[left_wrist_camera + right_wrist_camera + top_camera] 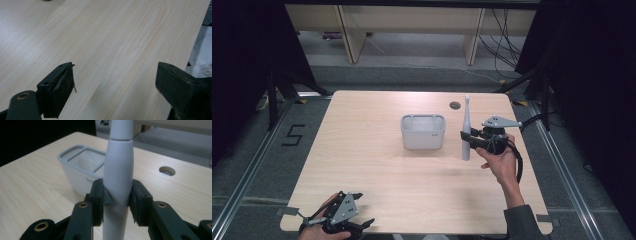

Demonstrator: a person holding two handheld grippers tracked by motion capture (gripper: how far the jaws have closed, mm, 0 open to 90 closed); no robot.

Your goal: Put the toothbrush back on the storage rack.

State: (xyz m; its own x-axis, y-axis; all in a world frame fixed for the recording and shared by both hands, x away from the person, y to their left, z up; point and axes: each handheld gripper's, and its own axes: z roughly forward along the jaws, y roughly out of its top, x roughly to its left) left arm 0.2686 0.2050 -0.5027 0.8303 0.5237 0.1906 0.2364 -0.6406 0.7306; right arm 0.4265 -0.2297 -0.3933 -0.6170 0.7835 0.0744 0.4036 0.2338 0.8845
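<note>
Right hand-held gripper [468, 138] is clamped on a white electric toothbrush [466, 131], right of centre in the high view. The toothbrush stands upright, brush head up, base just above the desk [362, 165] or touching it; can't tell which. In the right gripper view both jaws press the toothbrush [117, 182] body from either side, about mid-handle, hand-held gripper [117, 200] centred low in frame.

A grey open-top container [423, 132] sits mid-desk, just left of the toothbrush, apart from it. The right gripper view shows the container [80, 167] behind the handle at upper left, divided into compartments, with small lettering on its side, too small to read. Round cable hole [455, 105] in the desk, above the container toward the far edge.

Left hand-held gripper [362, 227] is at the bottom left of the high view, at the near desk edge, held in the person's hand. In the left gripper view its jaws are spread wide, nothing between them, bare wood grain beneath [115, 85].
</note>
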